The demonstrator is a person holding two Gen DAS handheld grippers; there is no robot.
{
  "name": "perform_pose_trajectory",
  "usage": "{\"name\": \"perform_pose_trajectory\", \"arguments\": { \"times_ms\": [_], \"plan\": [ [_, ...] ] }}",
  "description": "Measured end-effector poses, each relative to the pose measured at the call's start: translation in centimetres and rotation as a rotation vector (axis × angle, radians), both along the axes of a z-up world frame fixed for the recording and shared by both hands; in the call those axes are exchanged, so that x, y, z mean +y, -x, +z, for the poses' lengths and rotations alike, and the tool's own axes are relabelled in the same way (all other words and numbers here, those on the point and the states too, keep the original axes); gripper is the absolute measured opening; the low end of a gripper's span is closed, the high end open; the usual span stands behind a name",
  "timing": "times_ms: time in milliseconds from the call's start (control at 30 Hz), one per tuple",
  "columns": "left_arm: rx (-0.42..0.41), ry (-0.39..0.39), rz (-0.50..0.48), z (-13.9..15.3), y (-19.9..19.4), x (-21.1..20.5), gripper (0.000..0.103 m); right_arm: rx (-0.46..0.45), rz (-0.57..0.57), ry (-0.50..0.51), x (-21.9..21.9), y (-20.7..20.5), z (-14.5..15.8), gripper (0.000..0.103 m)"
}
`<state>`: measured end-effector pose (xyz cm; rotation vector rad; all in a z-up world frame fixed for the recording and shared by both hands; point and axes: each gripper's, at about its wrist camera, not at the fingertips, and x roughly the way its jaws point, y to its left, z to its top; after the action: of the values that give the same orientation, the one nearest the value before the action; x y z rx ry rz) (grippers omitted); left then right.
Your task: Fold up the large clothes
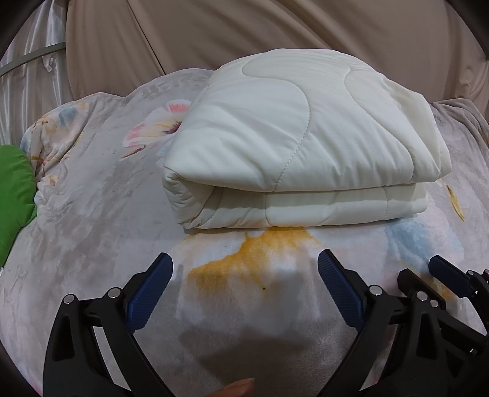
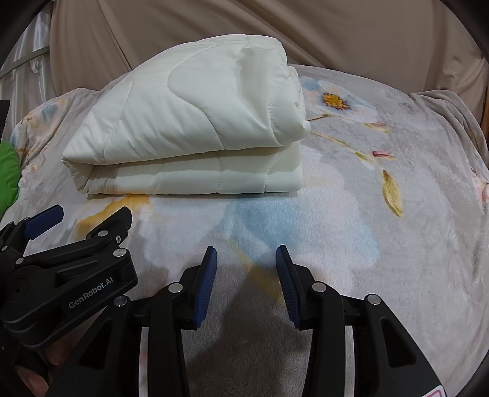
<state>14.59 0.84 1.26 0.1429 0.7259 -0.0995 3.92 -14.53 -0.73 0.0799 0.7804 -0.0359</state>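
Nearest, the left hand-held gripper (image 1: 244, 268) hovers above the floral blanket (image 1: 91, 244) with its blue pads wide apart and nothing between them. Just to its right, the right hand-held gripper (image 2: 246, 262) also stands apart (a narrower gap) and holds nothing. Ahead of both, near but not touching, the folded white quilt (image 1: 290, 146) lies on the bed in a thick stack. Far to the left of the left one is a green cushion (image 1: 15, 189). Behind the quilt hangs a beige curtain (image 1: 275, 27).
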Motion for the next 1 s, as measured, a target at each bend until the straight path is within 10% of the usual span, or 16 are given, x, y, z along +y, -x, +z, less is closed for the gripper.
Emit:
{"name": "perform_pose_trajectory", "arguments": {
  "times_ms": [1000],
  "plan": [
    [-0.003,-0.009,-0.003,0.10,0.04,-0.11,0.090,-0.001,0.002,0.014,-0.05,0.03,0.01,0.041]
  ]
}}
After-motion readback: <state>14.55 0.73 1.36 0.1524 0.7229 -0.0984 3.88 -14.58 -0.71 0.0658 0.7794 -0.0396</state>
